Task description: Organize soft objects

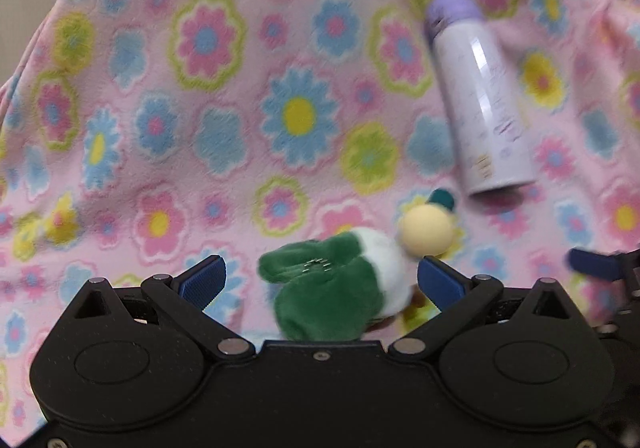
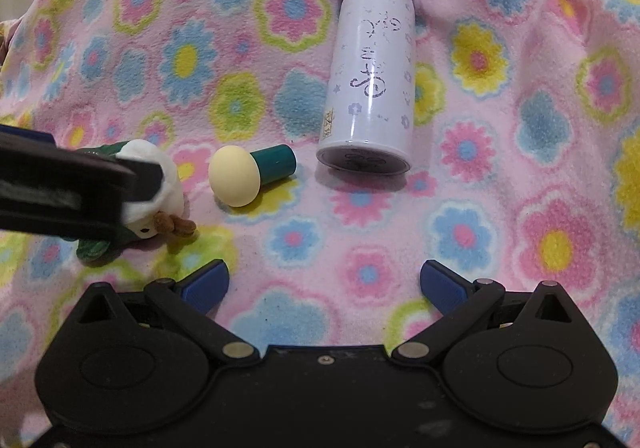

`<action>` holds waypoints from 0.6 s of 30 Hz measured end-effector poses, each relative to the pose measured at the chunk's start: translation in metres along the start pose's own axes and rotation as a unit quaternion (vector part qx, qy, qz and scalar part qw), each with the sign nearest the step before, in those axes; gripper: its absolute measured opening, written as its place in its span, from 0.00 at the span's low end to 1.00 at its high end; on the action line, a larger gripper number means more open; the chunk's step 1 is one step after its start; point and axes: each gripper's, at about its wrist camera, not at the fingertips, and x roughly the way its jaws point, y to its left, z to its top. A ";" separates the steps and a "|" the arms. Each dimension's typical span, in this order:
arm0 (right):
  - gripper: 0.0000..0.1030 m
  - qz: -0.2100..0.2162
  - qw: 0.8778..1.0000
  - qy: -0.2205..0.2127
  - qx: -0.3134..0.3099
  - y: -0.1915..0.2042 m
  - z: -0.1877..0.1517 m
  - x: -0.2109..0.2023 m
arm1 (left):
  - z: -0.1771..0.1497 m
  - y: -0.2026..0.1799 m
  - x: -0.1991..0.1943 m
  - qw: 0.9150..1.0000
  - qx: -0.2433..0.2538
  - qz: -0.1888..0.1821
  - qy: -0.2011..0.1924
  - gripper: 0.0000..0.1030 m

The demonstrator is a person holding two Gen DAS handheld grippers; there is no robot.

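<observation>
Prob. a home: floral fleece blanket (image 2: 500, 208), plush toy (image 1: 332, 288), kid's bottle (image 2: 372, 76).

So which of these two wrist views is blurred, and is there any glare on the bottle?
Left wrist view: motion-smeared throughout, the bottle and plush toy soft-edged, with a pale glare streak down the bottle. Right wrist view: sharp, the bottle's print legible, a small highlight near its base and a soft shadow beneath; only the left gripper at the frame edge is blurred. Both show fisheye bending of the blanket.
</observation>
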 end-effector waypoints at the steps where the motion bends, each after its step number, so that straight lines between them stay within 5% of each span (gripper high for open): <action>1: 1.00 0.000 1.000 0.000 0.000 0.000 0.000 0.000 | -0.001 0.004 0.002 1.000 -0.006 0.003 0.002 0.98; 6: 1.00 -0.001 1.000 0.000 0.001 0.000 0.000 0.000 | -0.014 0.048 -0.012 0.997 -0.069 -0.009 -0.015 0.98; 13: 0.99 -0.002 1.000 0.000 0.001 0.000 0.000 0.000 | -0.037 0.115 -0.021 0.992 -0.115 0.054 -0.017 0.97; 18: 0.99 -0.003 1.000 0.001 0.000 0.001 0.000 0.000 | -0.059 0.154 -0.024 0.979 -0.187 0.078 0.002 0.95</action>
